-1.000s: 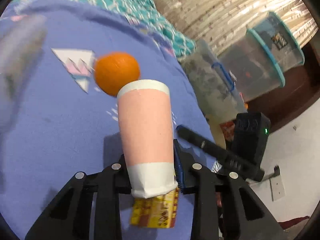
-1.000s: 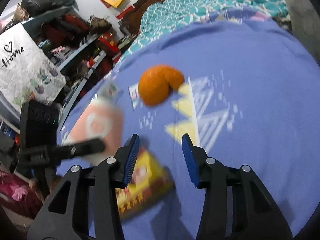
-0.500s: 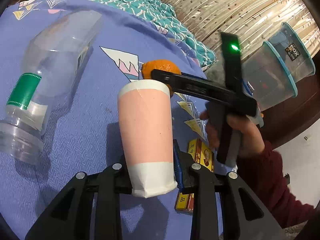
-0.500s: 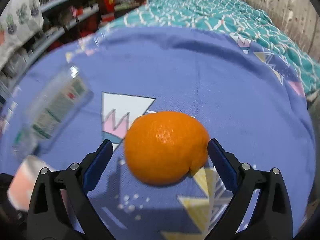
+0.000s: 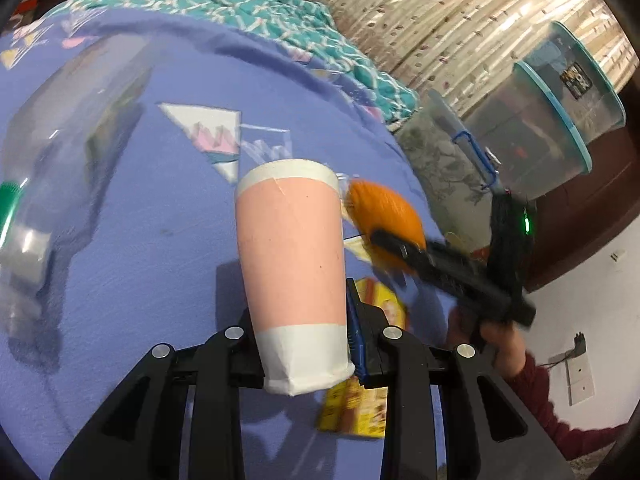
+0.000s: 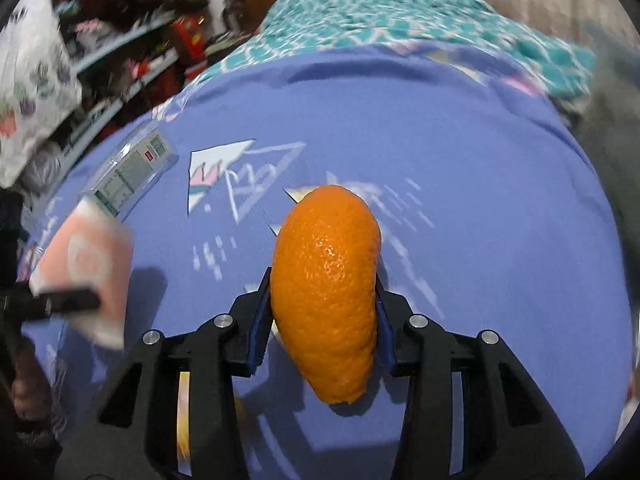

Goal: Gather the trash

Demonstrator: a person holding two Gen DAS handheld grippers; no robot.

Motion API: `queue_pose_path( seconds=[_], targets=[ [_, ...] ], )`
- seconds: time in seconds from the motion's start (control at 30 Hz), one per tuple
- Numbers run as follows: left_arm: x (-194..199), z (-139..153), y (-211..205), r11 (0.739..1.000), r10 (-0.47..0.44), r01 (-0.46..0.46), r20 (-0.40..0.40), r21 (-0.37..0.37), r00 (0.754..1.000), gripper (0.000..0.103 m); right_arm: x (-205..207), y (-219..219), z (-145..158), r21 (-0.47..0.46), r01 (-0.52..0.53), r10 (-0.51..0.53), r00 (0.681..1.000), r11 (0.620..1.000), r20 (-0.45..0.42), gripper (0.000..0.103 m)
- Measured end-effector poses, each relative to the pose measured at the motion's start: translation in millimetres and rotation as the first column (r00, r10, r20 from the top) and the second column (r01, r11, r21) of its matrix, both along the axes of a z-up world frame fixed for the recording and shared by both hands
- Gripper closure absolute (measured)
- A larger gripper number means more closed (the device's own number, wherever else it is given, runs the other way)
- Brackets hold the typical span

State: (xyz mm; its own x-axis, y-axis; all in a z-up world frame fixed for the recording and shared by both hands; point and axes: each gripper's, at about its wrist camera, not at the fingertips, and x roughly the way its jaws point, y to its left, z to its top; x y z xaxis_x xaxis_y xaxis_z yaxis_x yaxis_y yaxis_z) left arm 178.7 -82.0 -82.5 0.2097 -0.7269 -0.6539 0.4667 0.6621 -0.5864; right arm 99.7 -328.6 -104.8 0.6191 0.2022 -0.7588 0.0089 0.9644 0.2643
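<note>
The left hand-held gripper [image 5: 308,352] is clamped on the bottom of a pink paper cup [image 5: 292,260]. The cup points away from the camera, with its white rim at the far end.

The right hand-held gripper [image 6: 320,320] has an orange peel [image 6: 328,284] between its blue pads [image 6: 258,328]. Its jaws are closing, and the pads press on both sides of the peel. The peel looks squeezed long and thin. It sits just to the right of the cup, a bit past the cup's middle.

A yellow snack box [image 5: 356,404] lies flat on the purple bed sheet [image 5: 132,272], right under the cup's bottom end. A clear plastic bottle [image 5: 60,152] with a green label lies on its side well to the left of the cup. Past the cup there are teal bedding [image 5: 240,4] and clear storage tubs [image 5: 552,120] far to the right. No trash bin shows in either view.

The step in hand looks like picking up: one piece of trash in each gripper. Next, I think the peel has to be lifted off the bed without slipping, since it is soft and bendy. Then both things need to go to a bin or bag. The box and the bottle are not yet picked up.
</note>
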Motion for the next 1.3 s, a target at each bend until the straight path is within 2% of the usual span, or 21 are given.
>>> queue_pose_path(
  seconds=[0.13,0.27,0.4,0.5,0.63,0.73,0.83,1.1,1.3],
  targets=[
    [-10,16,-33,0.997,-0.075,0.076,0.034,-0.007,0.997,0.075,-52,-26,-3,0.041,0.078,-0.078,0.997,0.996,0.01,0.058],
    [-31,23,-83,0.98,-0.199,0.199,0.049,0.007,0.979,0.075,-95,-39,-3,0.065,0.135,-0.137,0.99,0.989,0.019,0.058],
    [-56,18,-124,0.953,-0.301,0.3,0.037,0.032,0.953,0.075,-140,-42,-6,0.074,0.197,-0.2,0.979,0.978,0.031,0.058],
    [-73,7,-142,0.936,-0.344,0.342,0.018,0.08,0.939,0.075,-163,-40,-9,0.075,0.231,-0.235,0.971,0.97,0.038,0.058],
    [-86,-11,-155,0.918,-0.352,0.343,0.007,0.199,0.936,0.076,-179,-36,-8,0.067,0.252,-0.256,0.965,0.965,0.052,0.058],
    [-91,-13,-151,0.918,-0.343,0.327,0.034,0.226,0.939,0.075,-180,-28,-8,0.03,0.253,-0.255,0.965,0.967,0.058,0.058],
    [-98,-10,-146,0.916,-0.329,0.297,0.082,0.269,0.941,0.074,-178,-25,-9,0.031,0.254,-0.255,0.965,0.967,0.061,0.056],
    [-109,-6,-130,0.918,-0.287,0.229,0.143,0.322,0.947,0.064,-176,-12,-8,0.023,0.265,-0.266,0.962,0.964,0.054,0.044],
    [-113,-6,-124,0.918,-0.278,0.212,0.165,0.334,0.946,0.063,-175,-7,-6,0.01,0.272,-0.272,0.961,0.962,0.057,0.04]
  ],
)
